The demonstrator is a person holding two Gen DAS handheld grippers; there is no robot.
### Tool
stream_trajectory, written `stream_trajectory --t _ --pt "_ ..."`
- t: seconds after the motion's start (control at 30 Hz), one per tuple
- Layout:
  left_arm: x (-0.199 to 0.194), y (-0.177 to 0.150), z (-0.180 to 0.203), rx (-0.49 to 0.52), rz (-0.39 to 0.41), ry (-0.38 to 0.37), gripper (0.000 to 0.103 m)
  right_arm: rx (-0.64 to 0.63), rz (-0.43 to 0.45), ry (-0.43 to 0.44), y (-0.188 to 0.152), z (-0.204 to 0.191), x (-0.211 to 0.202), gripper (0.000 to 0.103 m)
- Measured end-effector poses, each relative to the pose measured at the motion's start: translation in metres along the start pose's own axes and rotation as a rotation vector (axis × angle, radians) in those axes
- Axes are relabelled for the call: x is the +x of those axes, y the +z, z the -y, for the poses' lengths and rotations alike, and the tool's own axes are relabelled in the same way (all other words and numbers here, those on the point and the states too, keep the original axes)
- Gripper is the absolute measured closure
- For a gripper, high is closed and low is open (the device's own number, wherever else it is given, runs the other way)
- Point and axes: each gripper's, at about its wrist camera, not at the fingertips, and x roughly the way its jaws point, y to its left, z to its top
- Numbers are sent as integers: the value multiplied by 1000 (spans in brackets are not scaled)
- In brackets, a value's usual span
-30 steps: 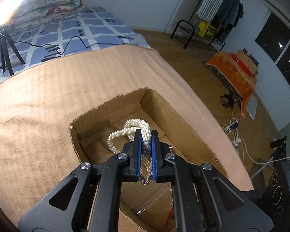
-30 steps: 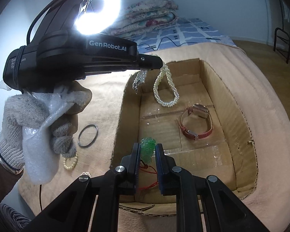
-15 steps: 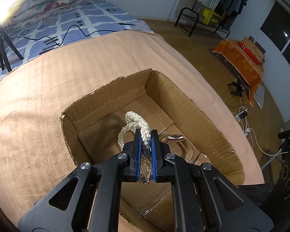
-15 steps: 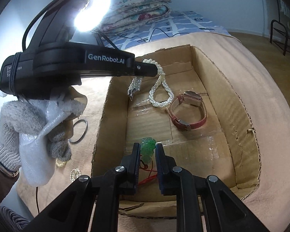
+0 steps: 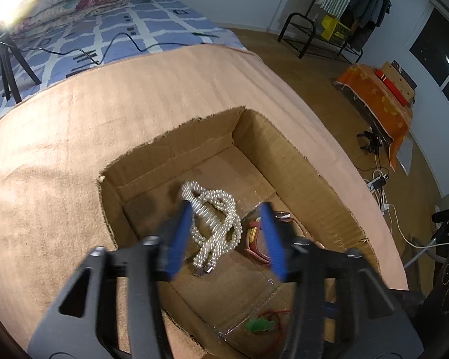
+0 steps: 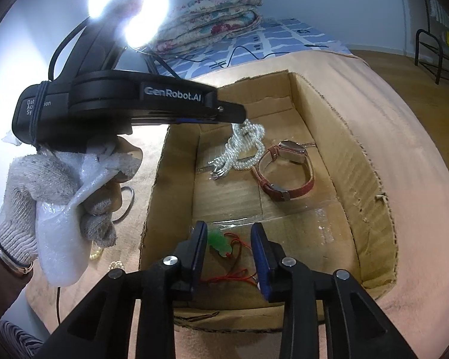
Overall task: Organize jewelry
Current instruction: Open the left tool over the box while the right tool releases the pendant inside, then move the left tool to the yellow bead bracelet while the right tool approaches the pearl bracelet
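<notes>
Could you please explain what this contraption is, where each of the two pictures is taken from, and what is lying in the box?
There is no robot here: a person holds a two-finger gripper in each hand, and a fisheye camera on each looks forward along its fingers. One picture looks along the left gripper, the other along the right gripper; the right view also shows the left tool from the side, in a gloved hand. Both reach into a cardboard box on a tan cloth. In it lie a pearl necklace, a red-strapped watch and a green pendant on red cord. Both sets of jaws are opening; the pearls and the pendant sit between them, released. A ring and more beads lie outside the box.
</notes>
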Motion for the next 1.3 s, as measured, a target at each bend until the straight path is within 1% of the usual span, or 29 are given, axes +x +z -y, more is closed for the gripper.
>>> stream_trajectory --t 0.1,0.17,0.23,0.4,0.57,0.6,0.67,0.7,0.83,1.0,1.13,1.3 --pt "-5 1 -2 -16 2 -8 49 7 15 -12 0 1 -5 59" --pt "-12 0 -3 -19 9 -11 49 12 32 -24 0 2 -11 47" --pt "-19 0 -4 -19 15 -16 49 11 47 -32 0 0 -17 41" --pt "-45 0 -15 -37 46 -27 49 -13 73 -51 1 -7 -31 33" --pt "-82 -3 -31 -49 93 -22 49 -49 92 -66 3 -22 -49 32" --pt "-93 -5 -37 -56 107 -24 49 -57 102 -70 4 -27 -55 30" --pt "-107 -8 -46 -67 124 -27 49 -70 124 -76 3 -35 -65 21" --pt "-114 -9 -50 -71 131 -26 49 -78 138 -81 3 -41 -71 20" --pt "-149 -21 -72 -93 170 -24 49 -112 167 -83 0 -64 -93 19" --pt "-187 -42 -98 -109 203 7 49 -169 197 -89 -11 -97 -109 18" --pt "-203 -65 -117 -108 202 30 49 -181 234 -73 -25 -116 -116 18" --pt "-211 -101 -142 -127 180 40 49 -204 230 -55 -40 -135 -109 18"
